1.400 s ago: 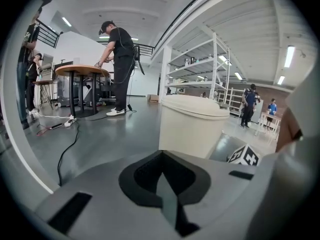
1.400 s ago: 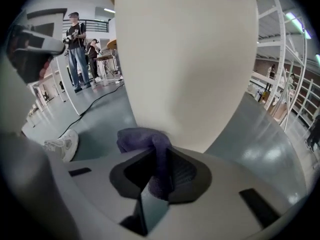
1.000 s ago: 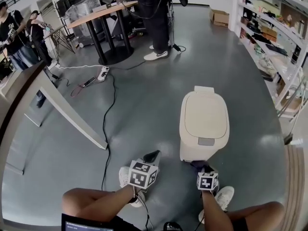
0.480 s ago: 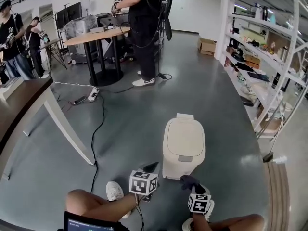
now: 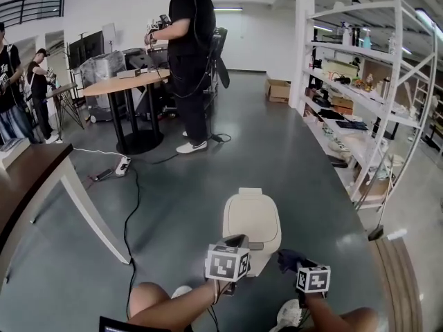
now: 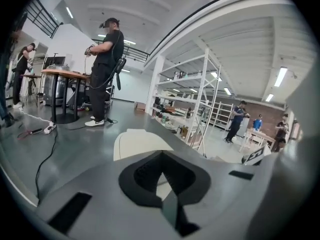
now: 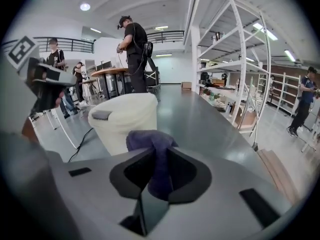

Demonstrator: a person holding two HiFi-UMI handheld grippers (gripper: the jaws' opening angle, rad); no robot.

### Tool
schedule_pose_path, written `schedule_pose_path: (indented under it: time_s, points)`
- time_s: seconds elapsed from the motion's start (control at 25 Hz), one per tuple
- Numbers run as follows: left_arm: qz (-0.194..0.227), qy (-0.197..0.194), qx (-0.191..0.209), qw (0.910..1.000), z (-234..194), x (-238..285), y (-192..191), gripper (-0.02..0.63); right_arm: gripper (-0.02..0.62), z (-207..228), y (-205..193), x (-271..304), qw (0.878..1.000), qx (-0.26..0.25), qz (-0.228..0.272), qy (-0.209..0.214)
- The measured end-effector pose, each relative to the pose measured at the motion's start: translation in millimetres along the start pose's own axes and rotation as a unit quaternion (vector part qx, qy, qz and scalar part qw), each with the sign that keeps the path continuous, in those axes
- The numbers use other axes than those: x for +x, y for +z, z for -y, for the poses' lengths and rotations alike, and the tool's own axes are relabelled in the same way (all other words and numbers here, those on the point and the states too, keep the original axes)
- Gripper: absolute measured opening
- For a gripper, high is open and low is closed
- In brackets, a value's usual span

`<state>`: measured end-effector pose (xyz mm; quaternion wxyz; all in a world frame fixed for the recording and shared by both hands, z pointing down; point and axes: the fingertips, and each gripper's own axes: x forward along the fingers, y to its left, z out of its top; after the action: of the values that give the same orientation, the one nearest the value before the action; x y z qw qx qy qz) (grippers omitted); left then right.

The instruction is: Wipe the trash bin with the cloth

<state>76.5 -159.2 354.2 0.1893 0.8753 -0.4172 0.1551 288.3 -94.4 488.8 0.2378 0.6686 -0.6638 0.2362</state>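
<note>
Head view: the cream trash bin (image 5: pixel 252 220) stands lid shut on the grey floor (image 5: pixel 173 185). The left gripper (image 5: pixel 234 243) is at its near edge, the right gripper (image 5: pixel 293 261) just beside it.

Left gripper view: jaws closed together, nothing between them, bin beyond.

Right gripper view: jaws pinch a purple cloth (image 7: pixel 152 154), bin close ahead.

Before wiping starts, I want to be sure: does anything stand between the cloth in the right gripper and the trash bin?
Nothing visible does. The right gripper grips the purple cloth, and only bare floor lies between it and the trash bin ahead.
</note>
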Motion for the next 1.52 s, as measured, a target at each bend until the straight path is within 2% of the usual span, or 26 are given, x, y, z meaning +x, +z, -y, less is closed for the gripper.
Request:
schedule_pose_path:
  time_s: [0.24,0.4,0.56,0.8,1.0,1.16,1.36,1.52]
  points:
    - [0.022,-0.052,0.022,0.9982,39.5,23.8,37.9,0.002,0.069,29.5,68.1,-19.4,0.999,0.014,0.023,0.023]
    - [0.013,-0.074,0.049,0.996,55.1,45.9,36.5,0.002,0.069,43.5,99.2,-16.8,0.999,-0.008,0.034,-0.008]
    - [0.002,-0.077,0.08,0.9938,52.4,63.6,34.6,0.002,0.069,48.3,113.8,-7.9,0.998,0.003,0.069,-0.007]
    - [-0.012,-0.077,0.115,0.9903,52.8,82.7,25.7,0.002,0.069,68.1,131.2,16.2,0.992,0.042,0.116,0.033]
    - [-0.03,-0.081,0.107,0.9905,52.0,95.9,18.3,0.002,0.069,64.6,132.9,39.0,0.988,0.067,0.12,0.065]
    - [-0.022,-0.091,0.105,0.9901,59.4,112.9,26.0,0.002,0.069,59.3,130.9,59.1,0.987,0.075,0.117,0.085]
    - [-0.033,-0.085,0.117,0.9889,59.6,120.9,20.6,0.002,0.069,43.6,111.1,82.1,0.988,0.069,0.094,0.1]
    - [-0.035,-0.081,0.13,0.9876,56.9,124.8,23.4,0.002,0.069,35.8,102.2,105.0,0.987,0.065,0.095,0.11]
